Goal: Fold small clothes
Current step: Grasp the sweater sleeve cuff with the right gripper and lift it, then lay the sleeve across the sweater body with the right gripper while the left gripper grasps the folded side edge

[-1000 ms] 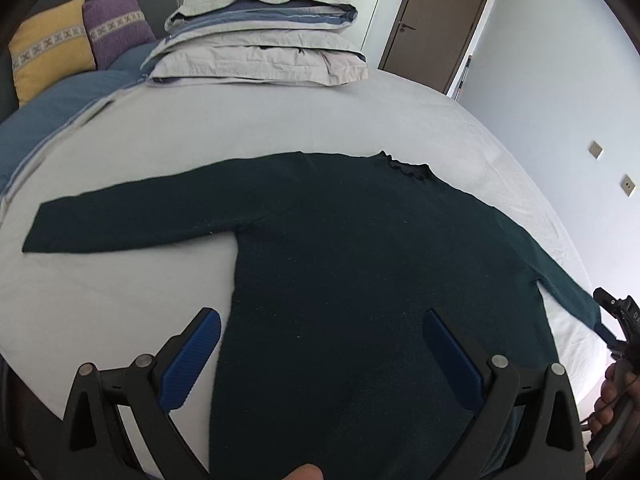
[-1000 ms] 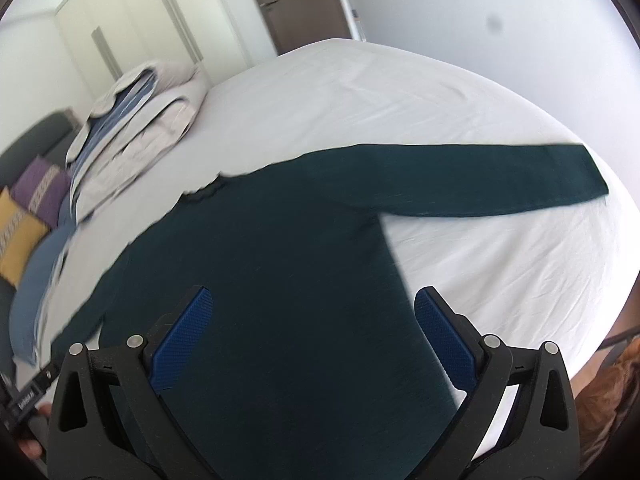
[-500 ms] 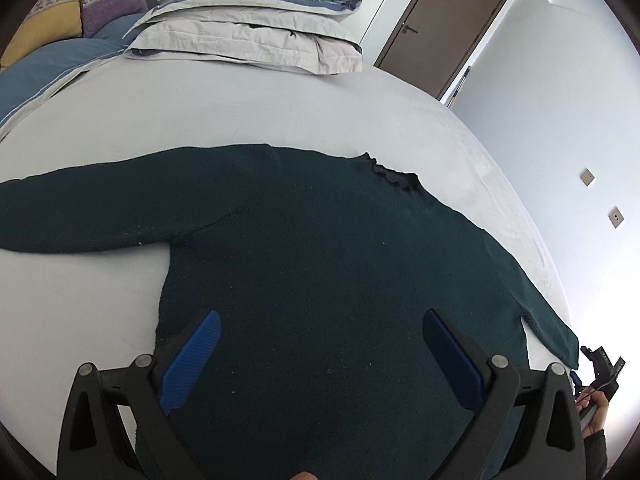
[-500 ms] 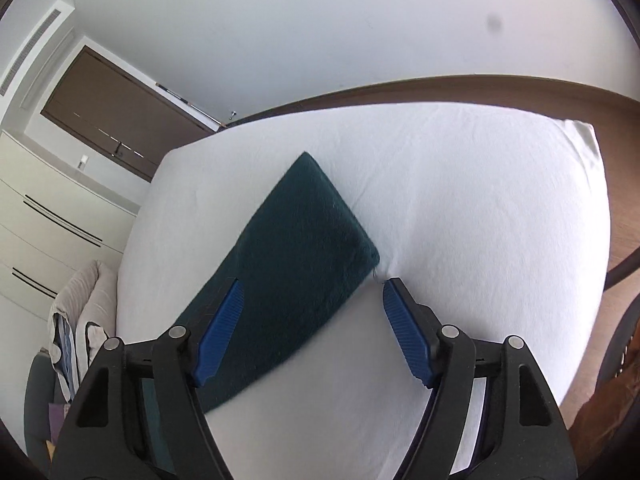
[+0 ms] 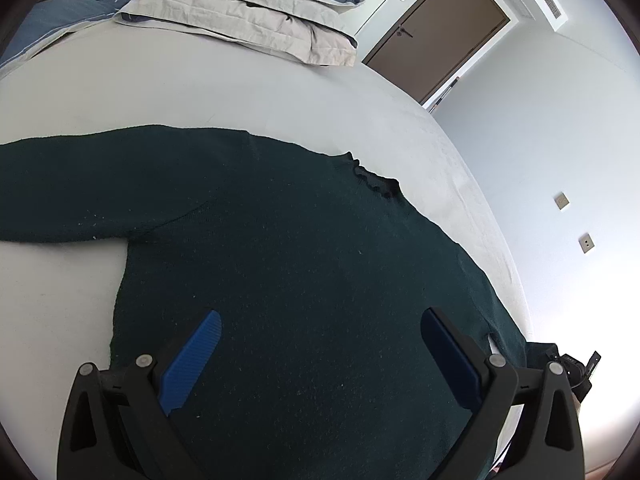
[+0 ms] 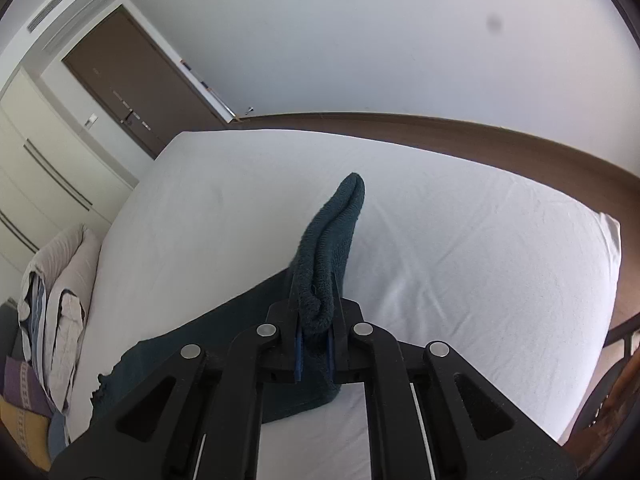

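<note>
Right gripper: jaws closed on cuff end of one sleeve of the sweater, w/ the pinched knit standing up off the bed. Left gripper: jaws wide apart, nothing between them, above the sweater's lower body.

Count: 1 dark green sweater, 2 grippers, 2 sleeves. Sweater lies flat across the bed, collar toward the far side. Its other sleeve stretches flat to the left of the body, the pinched one trails off to the right.

Bedding: stack of folded beige/blue pillows beyond the sweater's collar, at the bed's far end. Purple cushion and yellow cushion past the stack.

Room: 1 brown door beyond the bed, white wardrobe beside it, 2 wall plates right of the sweater, pale walls, wood floor.
</note>
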`<action>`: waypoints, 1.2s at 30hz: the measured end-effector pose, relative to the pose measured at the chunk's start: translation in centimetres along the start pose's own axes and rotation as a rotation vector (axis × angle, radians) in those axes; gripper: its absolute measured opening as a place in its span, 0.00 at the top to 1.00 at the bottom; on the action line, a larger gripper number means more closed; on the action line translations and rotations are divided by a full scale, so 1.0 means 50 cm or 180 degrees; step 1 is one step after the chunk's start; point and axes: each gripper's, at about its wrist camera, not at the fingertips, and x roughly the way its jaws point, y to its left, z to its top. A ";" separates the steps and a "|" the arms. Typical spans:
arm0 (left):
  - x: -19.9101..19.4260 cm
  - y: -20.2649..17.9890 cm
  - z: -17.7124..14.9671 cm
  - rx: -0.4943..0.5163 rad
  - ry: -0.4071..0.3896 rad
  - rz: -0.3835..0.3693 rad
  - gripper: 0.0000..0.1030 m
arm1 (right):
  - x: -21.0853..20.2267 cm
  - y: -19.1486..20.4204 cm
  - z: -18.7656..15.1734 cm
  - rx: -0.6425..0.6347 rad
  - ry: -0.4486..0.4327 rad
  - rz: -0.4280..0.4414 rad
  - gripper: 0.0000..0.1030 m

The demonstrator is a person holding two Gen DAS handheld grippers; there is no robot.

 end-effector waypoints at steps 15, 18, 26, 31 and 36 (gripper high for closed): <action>-0.021 0.058 0.047 -0.0177 -0.0152 -0.0284 0.09 | 0.154 0.695 -0.326 -0.1921 0.0794 0.1124 0.94; -0.015 0.062 0.052 -0.0179 -0.0135 -0.0295 0.09 | 0.213 0.754 -0.429 -0.1992 0.1091 0.1106 0.93; 0.050 0.014 0.050 -0.0093 0.0100 -0.0403 0.09 | 0.251 0.635 -0.629 -0.1569 0.1617 0.1484 0.48; 0.134 -0.085 0.039 0.0139 0.0327 -0.0505 0.09 | 0.150 0.597 -0.493 -0.1270 0.1349 0.1672 0.48; 0.251 -0.189 0.040 0.0422 0.0620 -0.0465 0.29 | 0.119 0.465 -0.386 -0.0578 0.1302 0.1698 0.48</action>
